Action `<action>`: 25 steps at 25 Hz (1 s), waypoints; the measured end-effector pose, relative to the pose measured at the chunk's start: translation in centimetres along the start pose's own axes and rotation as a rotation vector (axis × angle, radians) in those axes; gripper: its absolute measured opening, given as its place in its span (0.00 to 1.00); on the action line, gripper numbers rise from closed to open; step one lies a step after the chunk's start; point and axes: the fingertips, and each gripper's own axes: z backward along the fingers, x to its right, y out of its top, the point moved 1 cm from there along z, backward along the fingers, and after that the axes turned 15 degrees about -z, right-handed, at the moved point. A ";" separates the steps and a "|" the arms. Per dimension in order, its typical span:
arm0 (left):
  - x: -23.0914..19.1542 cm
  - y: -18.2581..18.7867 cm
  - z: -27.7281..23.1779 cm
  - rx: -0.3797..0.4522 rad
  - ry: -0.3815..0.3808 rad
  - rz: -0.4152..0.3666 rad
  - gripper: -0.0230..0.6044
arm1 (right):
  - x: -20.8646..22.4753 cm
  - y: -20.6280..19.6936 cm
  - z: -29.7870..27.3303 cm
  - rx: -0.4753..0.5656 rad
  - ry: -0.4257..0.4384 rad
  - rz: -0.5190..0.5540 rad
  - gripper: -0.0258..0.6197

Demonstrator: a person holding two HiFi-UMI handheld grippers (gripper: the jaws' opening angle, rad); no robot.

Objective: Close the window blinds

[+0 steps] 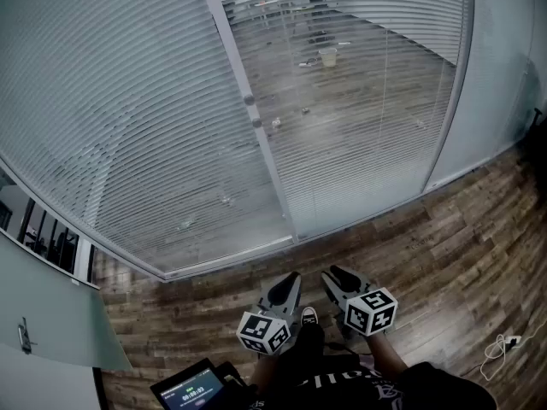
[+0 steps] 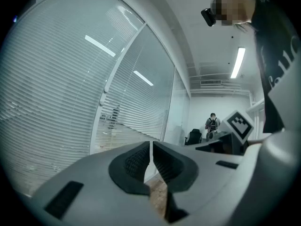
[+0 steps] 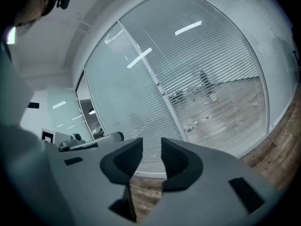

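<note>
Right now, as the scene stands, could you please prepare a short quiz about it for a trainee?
1. True or false: the left hand-held gripper is gripping something.
2. Choose one: which panel of the blinds has its slats more open? A left, B right, C both alike.
3. Fill the gap: the jaws of the right hand-held gripper stand ____, with nothing between them.

Key
1. False: its jaws are together and empty.
2. B: the right panel is the one that can be seen through.
3. apart
</note>
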 end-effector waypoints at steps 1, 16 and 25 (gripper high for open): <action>-1.4 0.4 -0.9 0.002 -0.001 -0.010 0.05 | 0.0 1.2 -1.3 0.007 0.002 0.005 0.24; -19.5 2.0 -10.9 0.009 0.015 -0.027 0.17 | 2.0 11.0 -16.6 0.073 -0.040 0.012 0.24; -24.8 2.1 -17.4 0.004 0.130 -0.055 0.23 | 6.7 13.8 -22.2 -0.011 0.002 0.013 0.24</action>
